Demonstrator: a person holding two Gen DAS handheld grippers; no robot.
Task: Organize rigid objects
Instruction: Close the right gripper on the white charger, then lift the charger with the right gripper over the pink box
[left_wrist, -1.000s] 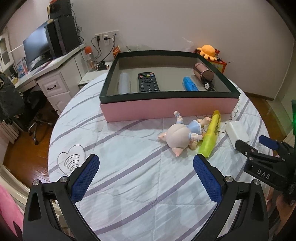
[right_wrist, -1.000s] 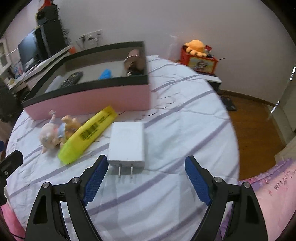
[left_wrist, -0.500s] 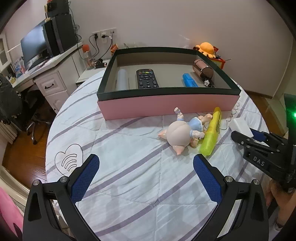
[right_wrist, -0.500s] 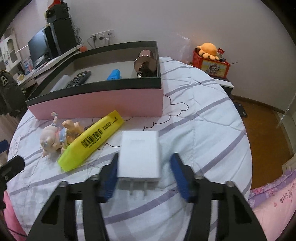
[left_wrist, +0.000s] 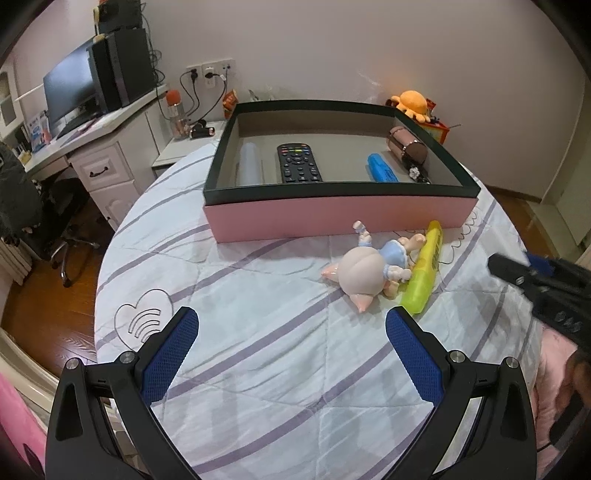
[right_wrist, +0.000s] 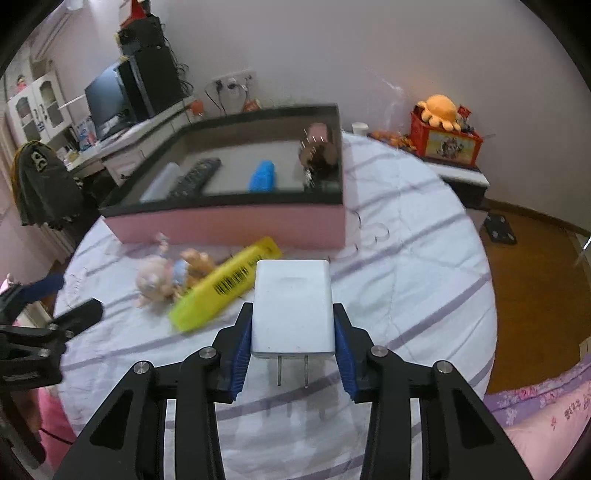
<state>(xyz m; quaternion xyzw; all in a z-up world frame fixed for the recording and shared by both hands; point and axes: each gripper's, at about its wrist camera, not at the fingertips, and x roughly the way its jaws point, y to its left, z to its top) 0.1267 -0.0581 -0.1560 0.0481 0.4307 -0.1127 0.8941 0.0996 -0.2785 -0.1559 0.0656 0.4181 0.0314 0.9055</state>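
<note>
across the left wrist view, the left gripper (left_wrist: 291, 347) hangs with its blue pads spread wide and nothing between them, over the striped quilt (left_wrist: 229, 317), much as it hung a second ago. at twelve o'clock stands the pink box (left_wrist: 332, 214) with a dark rim, holding a remote (left_wrist: 298, 163), a blue marker (left_wrist: 382, 168), a pale tube (left_wrist: 249, 164) and a brownish cylinder (left_wrist: 406, 147); its near wall cuts off the bottoms of them all. at two o'clock from the pads lie a pig figurine (left_wrist: 365, 273) and a yellow highlighter (left_wrist: 424, 273), touching. at three o'clock the right gripper (left_wrist: 517, 271) juts in dark and blurred, its pads hard to make out, the charger not visible in this view though a white corner showed there before; the lettering read on that gripper earlier is now unreadable. over in the right wrist view, the right gripper (right_wrist: 293, 339) is clenched on the white charger (right_wrist: 291, 306), pads pressed on both its sides, two prongs pointing toward the camera; its jaws have just been closing, having stood wide a second ago with the charger lying flat on the quilt. at ten o'clock the highlighter (right_wrist: 225, 288) shows a barcode, its small print too blurred to read, its tip hidden behind the charger; the figurine (right_wrist: 162, 280) and box (right_wrist: 236, 225) are smeared. at nine o'clock part of the left gripper (right_wrist: 55, 314) is cut off by the frame.
</note>
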